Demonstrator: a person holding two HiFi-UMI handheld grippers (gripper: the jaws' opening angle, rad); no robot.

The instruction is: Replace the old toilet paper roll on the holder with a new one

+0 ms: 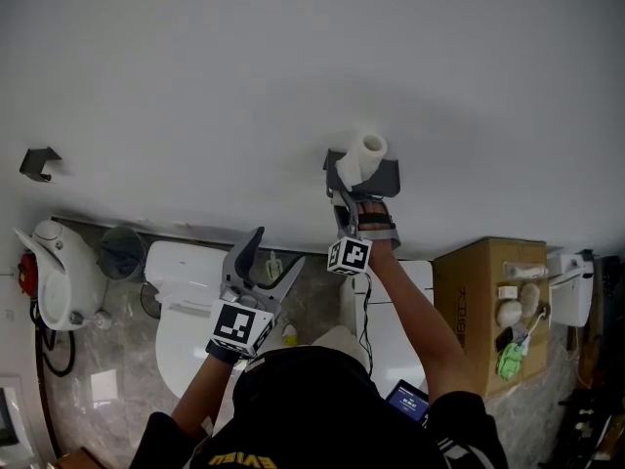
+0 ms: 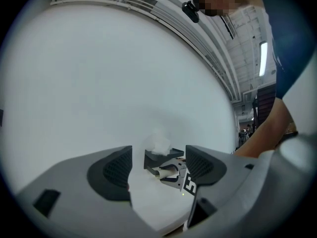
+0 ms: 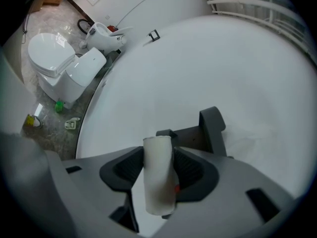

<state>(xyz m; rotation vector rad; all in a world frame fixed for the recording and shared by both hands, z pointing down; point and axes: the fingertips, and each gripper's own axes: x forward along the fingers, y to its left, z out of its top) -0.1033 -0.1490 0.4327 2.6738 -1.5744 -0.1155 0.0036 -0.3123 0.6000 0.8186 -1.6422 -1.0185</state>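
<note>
White wall (image 1: 293, 66) fills most of what we see, with a marbled floor (image 1: 107, 379) along its foot.

Closest to us are two grippers, one in each hand. Our left gripper (image 1: 276, 254) hangs in the air short of the wall. Its jaws are spread wide and nothing sits between the pads; through the gap we see only the wall and the holder further off. Our right gripper (image 1: 342, 198) reaches up to the wall and is pinching the one toilet paper roll (image 1: 363, 154) between its pads.

That roll is a slim white tube, worn down to very little paper, with an open round end. In the right gripper view it stands upright in the jaws, its lower end hanging below them. In the head view it tilts up and to the right, poking above the holder's top edge. We cannot tell whether it touches the holder.

Just behind the roll is the single dark grey holder (image 1: 386, 176), fixed to the wall. One small dark bracket (image 1: 39, 162) sits well apart on the wall to the left.

Down on the floor we count one white toilet (image 1: 186, 301) at the left, one grey bin (image 1: 122, 252) beside it, and one cardboard box (image 1: 488, 301) at the right.
</note>
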